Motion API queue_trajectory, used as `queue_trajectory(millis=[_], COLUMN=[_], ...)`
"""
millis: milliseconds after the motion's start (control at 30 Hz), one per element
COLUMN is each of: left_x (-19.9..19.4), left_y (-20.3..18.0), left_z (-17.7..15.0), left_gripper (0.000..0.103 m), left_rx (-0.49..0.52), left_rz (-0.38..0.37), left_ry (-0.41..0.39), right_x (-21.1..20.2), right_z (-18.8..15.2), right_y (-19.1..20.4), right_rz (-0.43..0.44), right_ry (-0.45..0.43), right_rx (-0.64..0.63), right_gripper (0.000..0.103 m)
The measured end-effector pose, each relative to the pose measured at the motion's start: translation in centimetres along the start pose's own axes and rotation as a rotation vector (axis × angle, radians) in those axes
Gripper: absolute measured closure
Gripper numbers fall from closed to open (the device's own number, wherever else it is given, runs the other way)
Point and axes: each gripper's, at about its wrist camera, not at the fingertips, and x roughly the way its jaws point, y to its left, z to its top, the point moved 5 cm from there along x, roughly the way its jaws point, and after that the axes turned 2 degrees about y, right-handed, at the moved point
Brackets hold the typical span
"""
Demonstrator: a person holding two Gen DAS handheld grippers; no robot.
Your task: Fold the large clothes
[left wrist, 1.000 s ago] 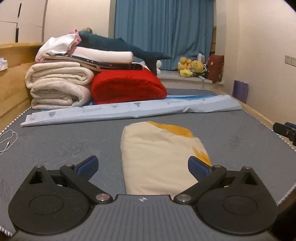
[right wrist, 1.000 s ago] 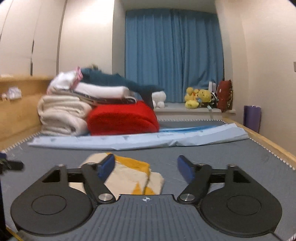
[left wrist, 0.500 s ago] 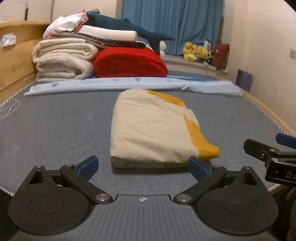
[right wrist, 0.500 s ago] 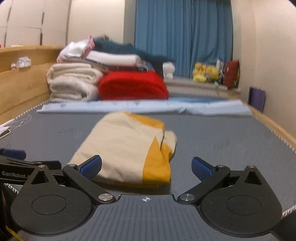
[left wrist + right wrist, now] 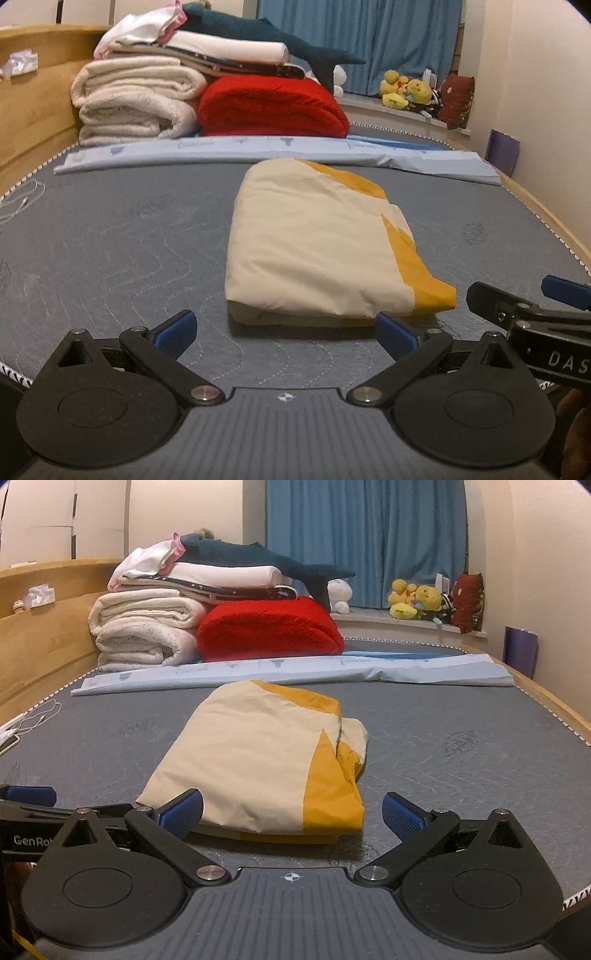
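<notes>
Left tongs [image 5: 284,328] spread wide, nothing between the blue pads, poised just short of the near edge of the folded garment [image 5: 314,251]. Right tongs [image 5: 291,808] likewise released, empty, with the near edge of that same cream-and-yellow bundle lying between and just beyond the pads. Garment resting flat on the grey mattress [image 5: 110,240], straight ahead of both tongs, already folded down to a compact rectangle. Yellow layers at its right side bunched and loose, not squared with the cream top.

Likely trouble from here: grabbing only the top layer and peeling the fold open instead of lifting the whole stack. Closing on the untidy yellow corner could drag it out and spoil the shape. Pads set low could pinch the mattress cover along with the cloth. Uneven pulls from the two sides might twist the bundle. Well beyond the tongs, a long blue sheet [image 5: 295,670] and stacked blankets [image 5: 147,627], unlikely to interfere.
</notes>
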Motion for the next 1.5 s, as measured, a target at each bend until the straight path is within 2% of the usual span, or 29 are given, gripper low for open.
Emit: queue_trajectory(millis=[1500], left_x=[0.69], left_y=[-0.43], left_z=[-0.39], left_gripper=[0.0], left_rx=[-0.005], left_rz=[-0.01], left_ry=[0.026], right_x=[-0.25], right_z=[-0.51], right_y=[0.09], right_rz=[0.004], right_ry=[0.005], right_rx=[0.0], right_gripper=[0.001])
